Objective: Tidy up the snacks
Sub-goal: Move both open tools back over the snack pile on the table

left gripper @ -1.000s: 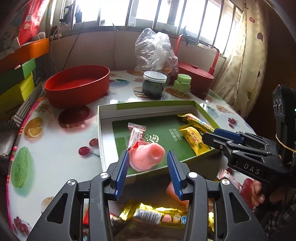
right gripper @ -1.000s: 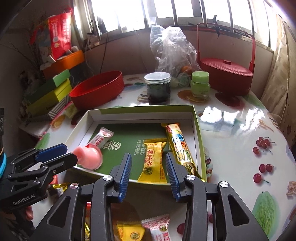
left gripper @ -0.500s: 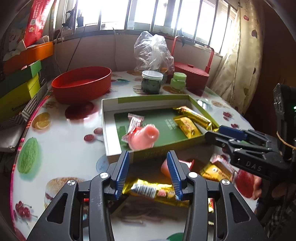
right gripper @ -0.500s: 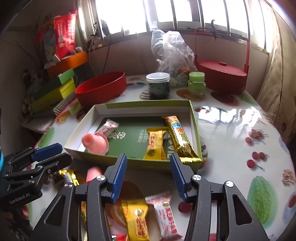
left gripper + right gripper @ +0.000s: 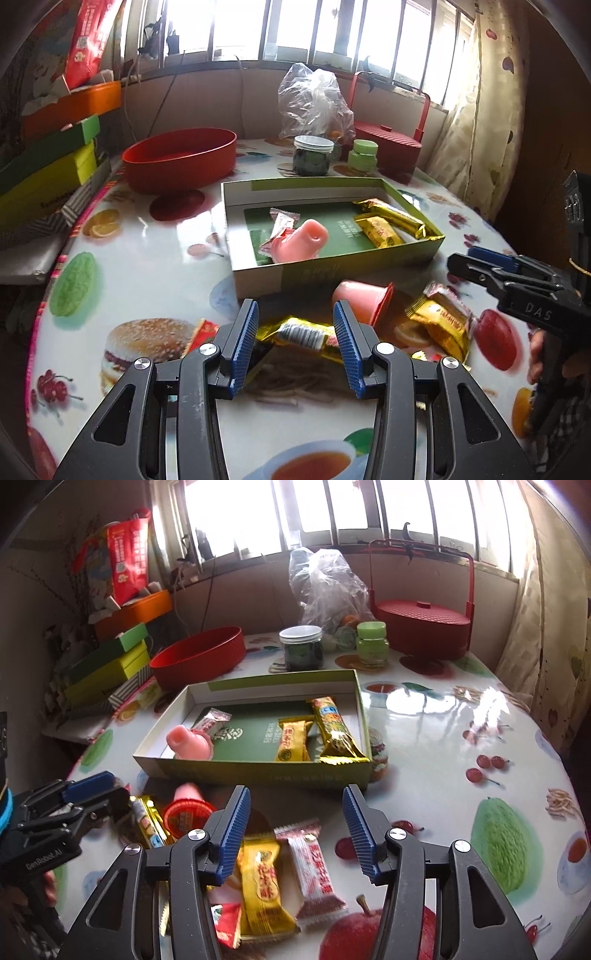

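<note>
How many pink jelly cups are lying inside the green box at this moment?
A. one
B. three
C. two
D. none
A: only one pink jelly cup lies inside the green box, beside a small pink candy wrapper; a second jelly cup rests on the table outside the box's near wall.

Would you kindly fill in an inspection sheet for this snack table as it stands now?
Surface: round table under a glossy fruit-print cloth.
Job's things: open green box holds a pink jelly cup, a pink wrapper and three gold bars; a second jelly cup and loose snack packets lie outside, in front of it.
Clutter: red bowl, dark jar, green jar, plastic bag, red basket.
Grippers: left gripper and right gripper open, empty.
Cables: a thin cord on the back wall.
Surroundings: windows, curtain, stacked boxes.
</note>
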`<state>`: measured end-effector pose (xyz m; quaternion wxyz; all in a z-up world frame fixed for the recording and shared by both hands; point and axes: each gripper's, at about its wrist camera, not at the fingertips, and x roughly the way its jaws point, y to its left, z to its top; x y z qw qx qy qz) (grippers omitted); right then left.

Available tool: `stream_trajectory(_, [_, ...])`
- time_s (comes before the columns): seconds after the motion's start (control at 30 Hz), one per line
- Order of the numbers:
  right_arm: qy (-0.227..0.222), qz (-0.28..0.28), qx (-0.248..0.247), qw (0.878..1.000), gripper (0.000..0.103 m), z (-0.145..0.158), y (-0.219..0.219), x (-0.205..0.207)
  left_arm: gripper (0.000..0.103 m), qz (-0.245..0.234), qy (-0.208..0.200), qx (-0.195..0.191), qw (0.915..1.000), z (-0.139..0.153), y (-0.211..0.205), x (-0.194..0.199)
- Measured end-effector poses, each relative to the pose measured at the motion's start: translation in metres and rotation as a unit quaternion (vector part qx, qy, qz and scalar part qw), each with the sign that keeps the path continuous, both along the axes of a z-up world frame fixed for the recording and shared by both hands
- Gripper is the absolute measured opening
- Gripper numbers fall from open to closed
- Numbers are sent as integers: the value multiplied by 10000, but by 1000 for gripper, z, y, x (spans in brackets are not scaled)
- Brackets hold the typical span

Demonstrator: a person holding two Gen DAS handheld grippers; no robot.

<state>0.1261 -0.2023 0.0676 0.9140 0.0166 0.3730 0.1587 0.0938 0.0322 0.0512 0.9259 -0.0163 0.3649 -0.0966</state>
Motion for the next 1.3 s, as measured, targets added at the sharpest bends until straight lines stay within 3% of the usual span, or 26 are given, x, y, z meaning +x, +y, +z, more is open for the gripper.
stream_trajectory(0.6, [312,-108,114,9994,55,-19,-25,-18,44,247,64,-52,9997,-14,19,-18])
stream_trajectory(1.17, [709,112,-541,9960,56,-39,-2,2,44,304,189,-236,9991,-21,26,-21])
stream_trajectory(1.3, [694,100,-537,9961,41,-38,-1,-1,44,324,233,-277,9988,-23,28,-19])
